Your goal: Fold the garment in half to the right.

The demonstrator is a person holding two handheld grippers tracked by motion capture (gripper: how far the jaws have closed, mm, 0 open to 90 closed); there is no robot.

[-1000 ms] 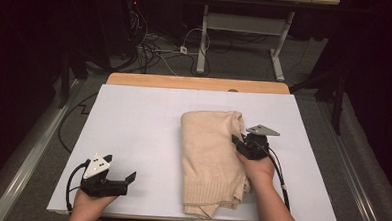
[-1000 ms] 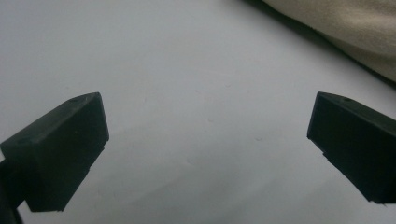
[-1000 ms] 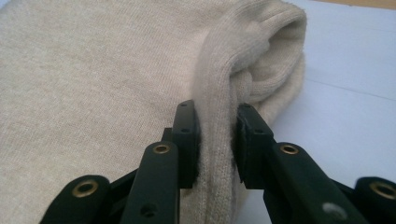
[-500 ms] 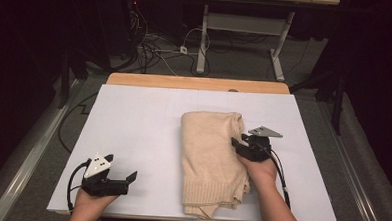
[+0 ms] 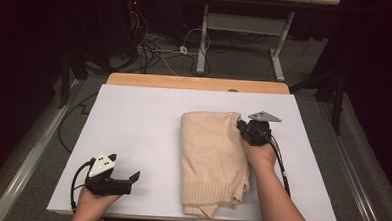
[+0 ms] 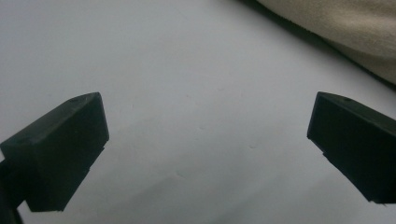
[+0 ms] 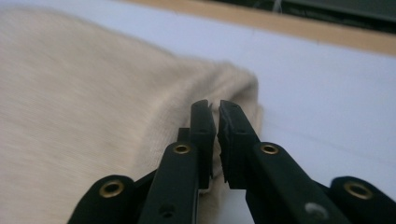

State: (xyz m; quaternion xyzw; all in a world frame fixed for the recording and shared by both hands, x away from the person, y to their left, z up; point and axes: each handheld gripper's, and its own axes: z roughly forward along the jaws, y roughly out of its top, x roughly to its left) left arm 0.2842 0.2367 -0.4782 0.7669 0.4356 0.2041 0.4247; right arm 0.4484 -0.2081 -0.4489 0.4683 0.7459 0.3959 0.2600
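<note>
High view: a folded cream knitted sweater point(image 5: 213, 161) is laid on the white tabletop point(image 5: 133, 128), right of its middle and running from mid-depth down to the near edge, where a ribbed hem is bunched. The right gripper point(image 5: 243, 128) is set at the sweater's far right corner; its jaws have just been closing and are seen almost together in the right gripper view point(image 7: 215, 122), with a thin fold of the knit apparently pinched low between them, probably so that this corner can be lifted or drawn over. The left gripper point(image 5: 134, 178) is rested near the near left corner of the tabletop, well apart from the sweater, its jaws held wide with nothing between them, seemingly kept in reserve
</note>
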